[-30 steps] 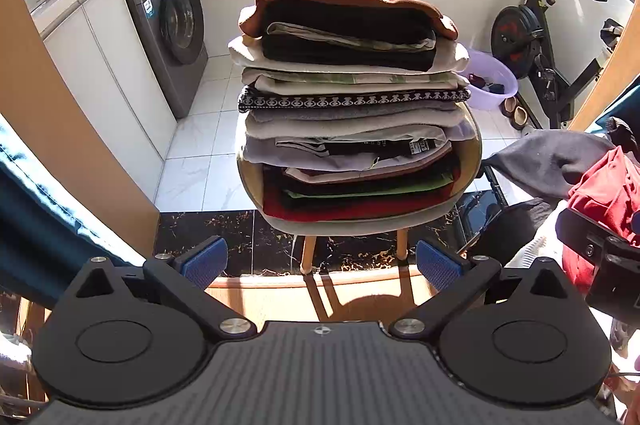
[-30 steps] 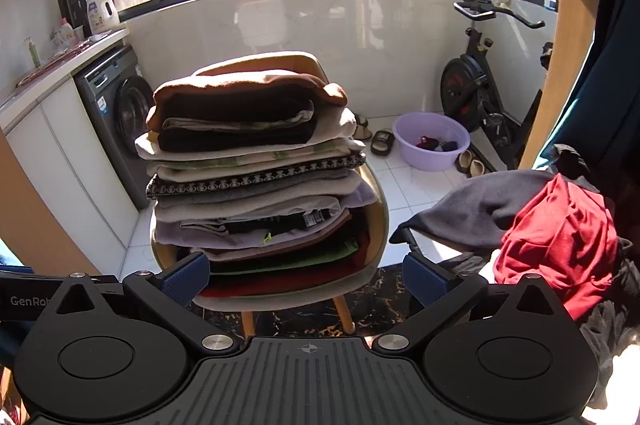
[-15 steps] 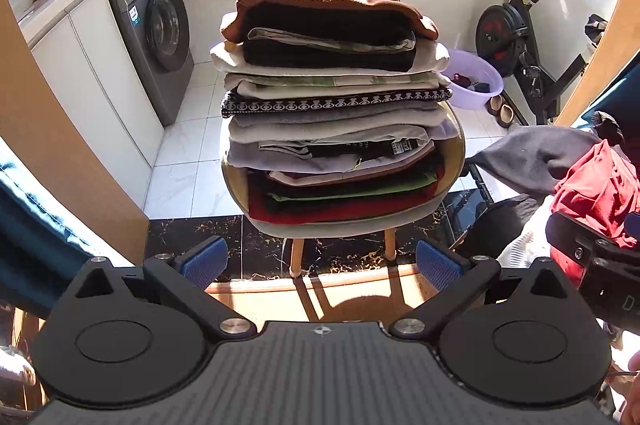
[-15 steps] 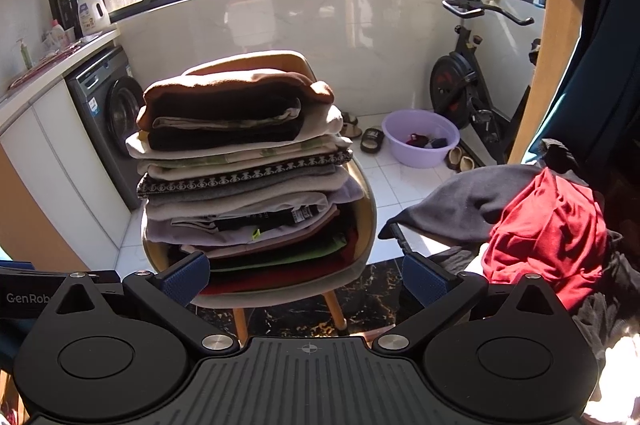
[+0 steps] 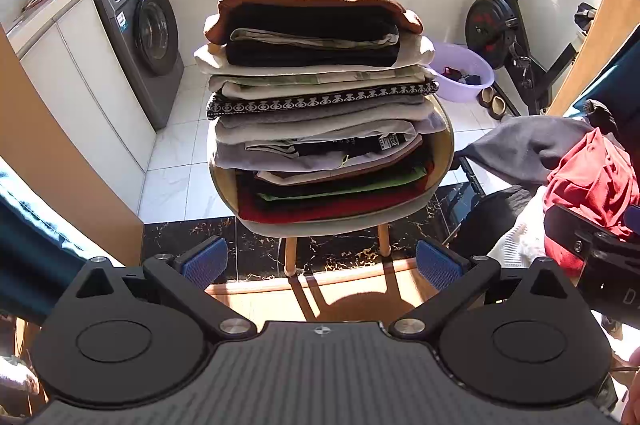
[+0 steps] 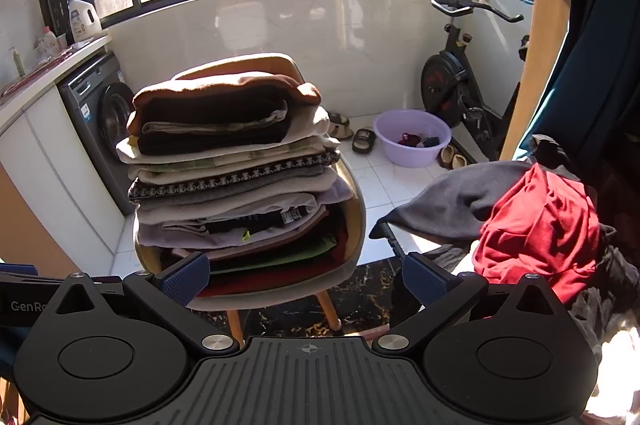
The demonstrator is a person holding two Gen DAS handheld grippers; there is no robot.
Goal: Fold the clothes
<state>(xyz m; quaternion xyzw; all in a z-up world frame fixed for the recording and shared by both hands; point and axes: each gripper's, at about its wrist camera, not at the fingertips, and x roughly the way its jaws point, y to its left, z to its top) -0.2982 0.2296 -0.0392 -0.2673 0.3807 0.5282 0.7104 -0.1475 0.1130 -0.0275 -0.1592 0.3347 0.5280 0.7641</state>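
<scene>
You face a tall stack of folded clothes [image 5: 320, 105] filling the chair seat [image 5: 444, 153] edge to edge, brown garment on top, red at the bottom. Unfolded clothes lie heaped to the right: a crumpled red garment [image 6: 540, 229] over a grey one [image 6: 448, 201].

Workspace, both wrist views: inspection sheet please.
Surface: chair carries the load; tiled floor beyond.
Job's things: folded stack on the chair; unfolded pile to its right, red garment over grey garment.
Clutter: purple basin, slippers beside it.
Grippers: left gripper open, empty; right gripper open, empty.
Cables: nothing seen.
Surroundings: washing machine, exercise bike, detergent bottle, windows.
</scene>
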